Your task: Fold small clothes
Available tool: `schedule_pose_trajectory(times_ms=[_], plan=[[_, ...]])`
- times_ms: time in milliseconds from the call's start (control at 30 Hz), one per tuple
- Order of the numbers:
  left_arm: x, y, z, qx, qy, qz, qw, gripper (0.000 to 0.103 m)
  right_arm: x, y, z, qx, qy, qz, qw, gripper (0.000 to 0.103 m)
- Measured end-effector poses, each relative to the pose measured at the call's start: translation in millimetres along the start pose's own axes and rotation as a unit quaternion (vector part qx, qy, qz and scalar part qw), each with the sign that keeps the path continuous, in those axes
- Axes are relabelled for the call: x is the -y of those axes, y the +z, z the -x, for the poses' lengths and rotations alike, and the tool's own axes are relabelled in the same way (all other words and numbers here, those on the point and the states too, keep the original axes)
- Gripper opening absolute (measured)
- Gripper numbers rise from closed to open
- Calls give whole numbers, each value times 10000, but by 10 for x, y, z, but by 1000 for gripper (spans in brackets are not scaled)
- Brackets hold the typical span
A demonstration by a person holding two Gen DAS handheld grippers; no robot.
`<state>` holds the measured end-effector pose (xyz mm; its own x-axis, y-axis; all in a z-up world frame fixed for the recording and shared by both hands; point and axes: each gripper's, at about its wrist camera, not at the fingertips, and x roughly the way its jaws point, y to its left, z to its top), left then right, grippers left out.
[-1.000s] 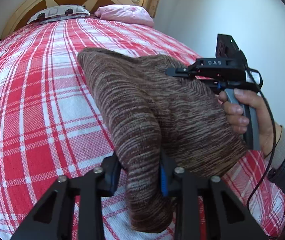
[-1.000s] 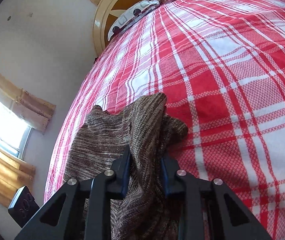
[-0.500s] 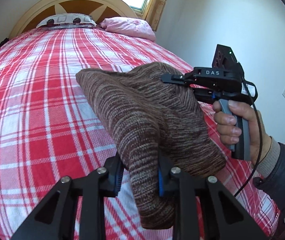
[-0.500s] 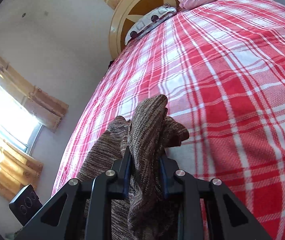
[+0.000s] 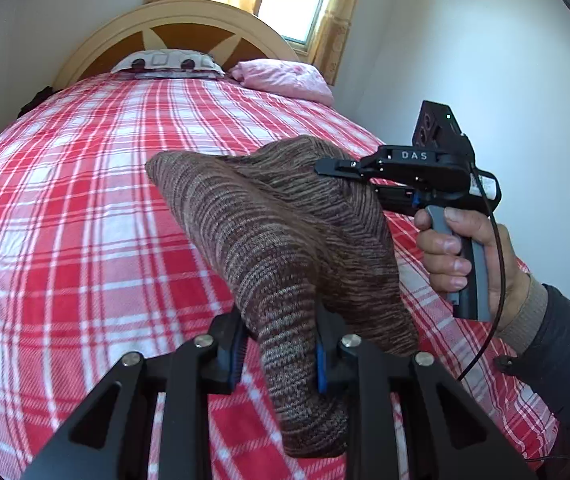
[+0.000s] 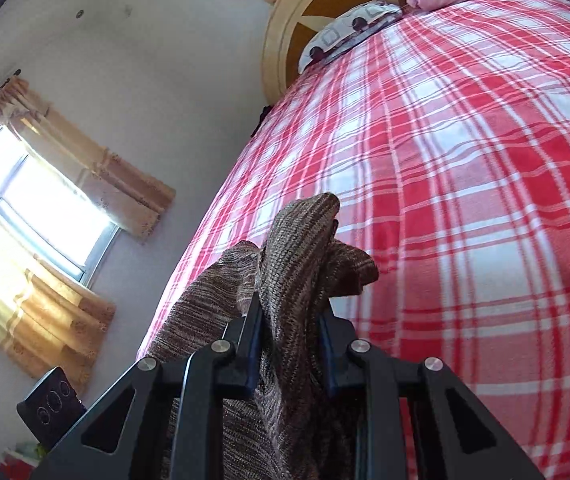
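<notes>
Brown knit garment point(image 5: 285, 240), striped in lighter and darker yarn, hangs in the air above the bed point(image 5: 85, 220), stretched between two grips and sagging toward the plaid cover. The left hand-held gripper point(image 5: 281, 344) is clenched on one bunched end of it, the fabric squeezed between its blue-padded fingers point(image 5: 234, 354) and drooping below them. The right hand-held gripper point(image 5: 349, 178), seen from the left wrist view at the far side of the cloth, bites into the opposite end; the person's right hand point(image 5: 465, 256) wraps its grey handle. From the right wrist view that same gripper point(image 6: 291, 344) is closed on a thick fold of the knit point(image 6: 297, 264), which rises in a peak ahead of the fingers and trails back beneath them. At the head of the bed sit a patterned pillow point(image 5: 167, 65) and a pink pillow point(image 5: 285, 80), against a rounded headboard point(image 5: 173, 32). A curtained window point(image 6: 45, 208) lights the wall.
</notes>
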<state>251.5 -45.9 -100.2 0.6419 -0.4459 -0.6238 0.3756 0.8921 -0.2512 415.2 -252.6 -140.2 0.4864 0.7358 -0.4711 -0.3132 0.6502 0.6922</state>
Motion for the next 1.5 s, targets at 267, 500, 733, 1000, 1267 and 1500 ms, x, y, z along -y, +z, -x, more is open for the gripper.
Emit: schedule_pose_trajectory(times_ms=[267,500,733,1000,1267,1500], plan=[[-217,-211,443,150,259,248,9992,27,-460,-194,-297,-174,318,125,9993,24],[-377,-384,763,282,377,474,9978,27,-830,-387,-500,-371,478,251,9978,24],[-528,-510,1010,374,472,692,9958,27,-1108,-565,-693,-556,622,367,9958,24],[-692,-664,1242,459,598,842,9936,27,-1415,-744,-989,-814,750,472,9927,24],[-866,-844,1419,502,622,1025,9915,27,-1603,-852,-1216,-1021,740,564,9904,24],[-942,-971,1496,481,641,1135,9903,27,-1674,-954,-1379,-1178,698,603,9887,24]])
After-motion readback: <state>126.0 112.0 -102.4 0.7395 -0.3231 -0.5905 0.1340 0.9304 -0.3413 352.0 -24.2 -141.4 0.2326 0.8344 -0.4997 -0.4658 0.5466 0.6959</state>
